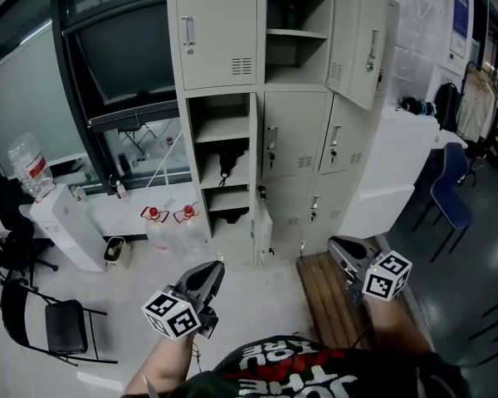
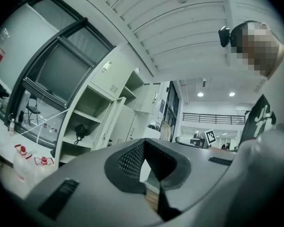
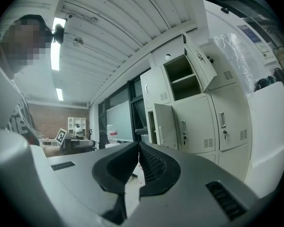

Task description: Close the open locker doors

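Closest in, the person stands in a dark shirt with red lettering (image 1: 303, 371), a gripper held out in each hand, both pointing toward the lockers. The left gripper (image 1: 217, 266) has its jaws pressed together at the tips with nothing between them. The right gripper (image 1: 334, 244) is the same, jaws together and empty.

Below the right gripper a wooden platform (image 1: 324, 293) lies on the floor. Off to the left stands a black folding chair (image 1: 58, 323). Further in, two red-capped water bottles (image 1: 153, 220) sit on the floor just beside the lockers.

The bank of pale lockers (image 1: 295, 139) stands well apart from both grippers, against the far wall. Its upper middle compartment is open, the door (image 1: 361, 44) swung out to the right, with a bare shelf showing inside. The left column below the closed top door (image 1: 216, 31) gapes open too, and a dark object (image 1: 226, 164) sits on one shelf. A low door (image 1: 263, 232) at the foot of that column stands ajar, seen nearly edge-on. A blue chair (image 1: 448, 193) stands to the right.
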### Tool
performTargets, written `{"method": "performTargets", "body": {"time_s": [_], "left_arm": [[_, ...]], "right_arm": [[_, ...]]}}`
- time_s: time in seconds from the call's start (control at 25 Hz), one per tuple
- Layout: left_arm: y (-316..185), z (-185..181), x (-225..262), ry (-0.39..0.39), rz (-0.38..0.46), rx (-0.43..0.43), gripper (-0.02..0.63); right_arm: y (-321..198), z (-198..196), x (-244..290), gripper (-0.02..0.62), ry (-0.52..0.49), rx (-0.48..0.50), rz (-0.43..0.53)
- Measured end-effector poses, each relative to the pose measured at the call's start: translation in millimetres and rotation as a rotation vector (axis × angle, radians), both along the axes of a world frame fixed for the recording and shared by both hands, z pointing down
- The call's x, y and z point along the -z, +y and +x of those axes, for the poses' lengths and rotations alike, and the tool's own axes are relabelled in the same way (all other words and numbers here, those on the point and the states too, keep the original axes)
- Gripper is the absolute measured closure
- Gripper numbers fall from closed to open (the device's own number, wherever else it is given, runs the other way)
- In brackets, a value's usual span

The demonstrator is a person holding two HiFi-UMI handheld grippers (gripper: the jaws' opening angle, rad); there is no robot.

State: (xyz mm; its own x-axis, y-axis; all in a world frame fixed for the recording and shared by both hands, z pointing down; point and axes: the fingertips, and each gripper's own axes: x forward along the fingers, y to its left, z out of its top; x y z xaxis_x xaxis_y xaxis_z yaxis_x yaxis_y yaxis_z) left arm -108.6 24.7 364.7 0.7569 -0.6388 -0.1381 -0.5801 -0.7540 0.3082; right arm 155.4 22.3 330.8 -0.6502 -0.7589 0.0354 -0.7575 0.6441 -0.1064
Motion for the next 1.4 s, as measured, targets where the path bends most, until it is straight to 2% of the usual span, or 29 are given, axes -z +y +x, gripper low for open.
{"method": "performTargets", "body": {"time_s": [0.32,0.52,0.8,1.12,1.4], "left_arm": [[-73,55,1,-0.025,0.019,0.07,0.598],[-129,105,16,0.013,0.024,0.16,0.598],[-195,169,35,0.032,0.058,0.22,0.598],[-232,198,49,0.017,0.062,0.237,0.598],[-241,206,74,0.002,0.108,0.171,0.598]], "right_arm": [[-101,48,-2,0.56,-0.035,0.091,0.019],[-169,88,8,0.56,-0.006,0.183,0.037],[-243,131,25,0.558,0.026,0.279,0.059],[-279,148,29,0.558,0.003,0.298,0.036],[-276,162,51,0.557,-0.013,0.247,0.049]]}}
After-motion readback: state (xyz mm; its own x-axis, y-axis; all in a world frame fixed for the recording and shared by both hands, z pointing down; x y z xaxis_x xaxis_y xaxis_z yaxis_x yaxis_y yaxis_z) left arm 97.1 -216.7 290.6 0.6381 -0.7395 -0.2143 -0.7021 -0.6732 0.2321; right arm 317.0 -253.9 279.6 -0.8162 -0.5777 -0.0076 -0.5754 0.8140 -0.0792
